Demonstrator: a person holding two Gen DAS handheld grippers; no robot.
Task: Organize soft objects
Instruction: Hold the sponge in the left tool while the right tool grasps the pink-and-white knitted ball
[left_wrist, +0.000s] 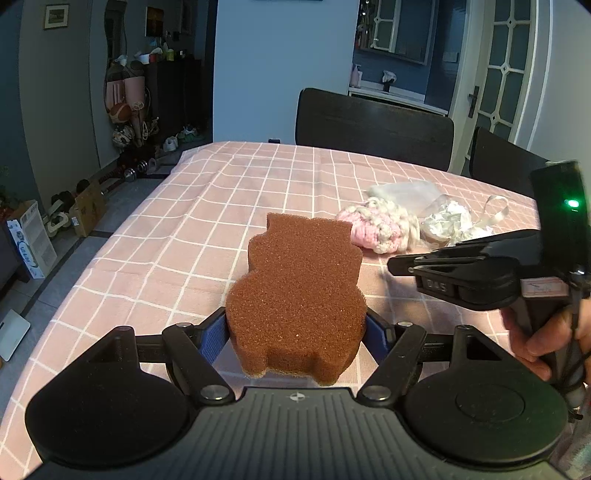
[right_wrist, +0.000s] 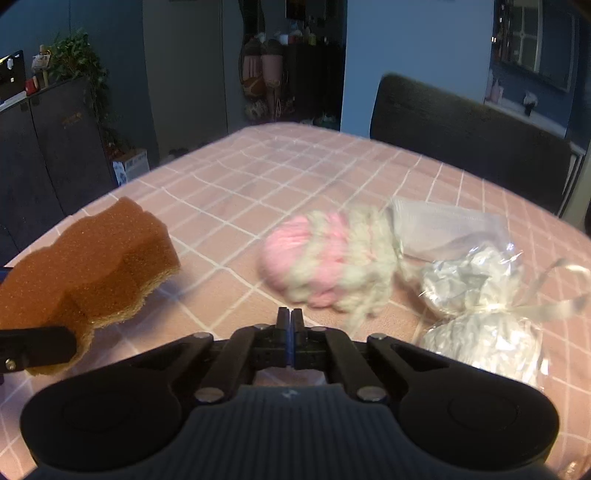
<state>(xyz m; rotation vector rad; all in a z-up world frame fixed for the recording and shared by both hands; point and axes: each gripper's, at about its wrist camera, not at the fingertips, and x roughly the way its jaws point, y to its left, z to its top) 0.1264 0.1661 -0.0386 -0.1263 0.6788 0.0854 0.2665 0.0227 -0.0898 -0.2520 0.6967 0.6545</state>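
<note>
A: What was the left gripper (left_wrist: 297, 328) doing?

B: It was clamped on the brown sponge (left_wrist: 299, 295), its blue pads pressed against both sides. The sponge, cut like a little bear, stuck out forward, lifted above the pink checked tablecloth (left_wrist: 207, 206).

A: And the right gripper (right_wrist: 290, 317)?

B: Its jaws were squeezed together with nothing between them, hovering over the cloth. In the left wrist view it came in from the right, a hand (left_wrist: 546, 332) wrapped round its handle.

A: Where were the other soft things?

B: The pink and cream yarn ball (right_wrist: 325, 258) lay on the cloth just ahead of the right gripper, slightly blurred. Just beside it on the right sat two clear wrapped bundles of white stuff (right_wrist: 476, 306) tied with ribbon, and a flat white pouch (right_wrist: 443, 225) lay behind them.

A: Beyond that?

B: Dark chairs (left_wrist: 373, 125) stood at the table's far edge.
</note>
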